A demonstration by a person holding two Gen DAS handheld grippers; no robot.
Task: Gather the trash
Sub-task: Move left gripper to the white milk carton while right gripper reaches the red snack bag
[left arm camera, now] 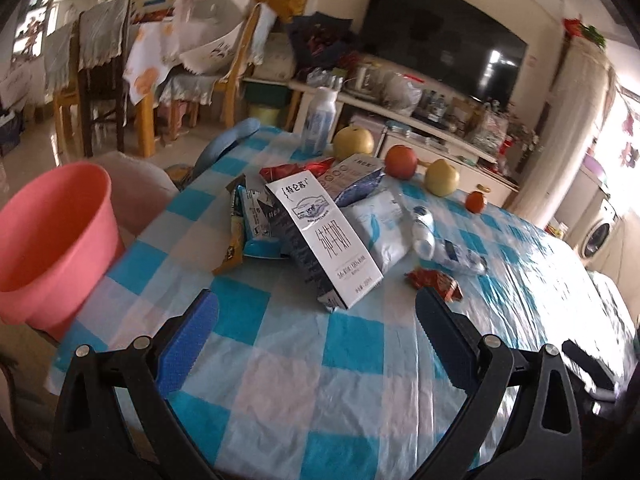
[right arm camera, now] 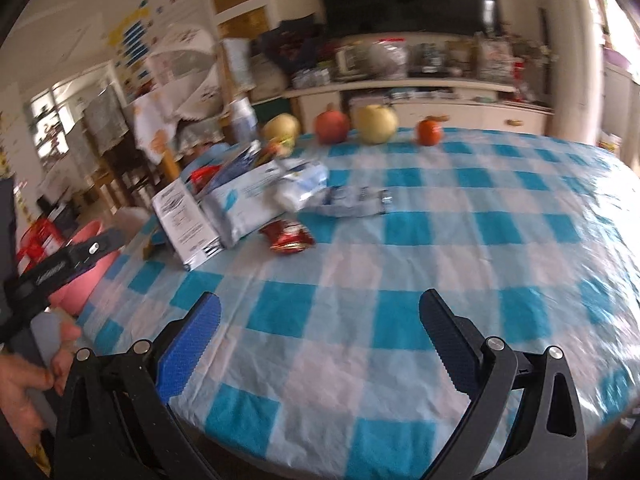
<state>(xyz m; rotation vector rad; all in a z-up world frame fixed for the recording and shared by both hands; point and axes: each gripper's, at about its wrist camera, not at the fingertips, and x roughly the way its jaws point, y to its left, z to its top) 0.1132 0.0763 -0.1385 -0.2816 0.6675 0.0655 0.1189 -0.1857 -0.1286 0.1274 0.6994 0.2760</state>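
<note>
A pile of trash lies on the blue-and-white checked table [left arm camera: 280, 360]: a white milk carton [left arm camera: 324, 236], blue snack packets [left arm camera: 256, 220], a white pouch [left arm camera: 384, 228], a crushed plastic bottle [left arm camera: 440, 244] and a red wrapper [left arm camera: 434, 282]. A pink bucket [left arm camera: 52, 240] stands at the table's left edge. My left gripper [left arm camera: 316, 308] is open and empty, just short of the carton. My right gripper [right arm camera: 320, 308] is open and empty over bare cloth; the carton [right arm camera: 186, 220], red wrapper [right arm camera: 288, 236] and bottle [right arm camera: 352, 200] lie ahead to its left.
Fruit lines the far table edge: two pears [left arm camera: 354, 142], an apple [left arm camera: 400, 160] and a tangerine [left arm camera: 476, 201]. An upright white bottle [left arm camera: 318, 120] stands beside them. Chairs [left arm camera: 100, 80] stand far left, a TV cabinet [left arm camera: 420, 120] behind. The left gripper [right arm camera: 68, 260] shows in the right wrist view.
</note>
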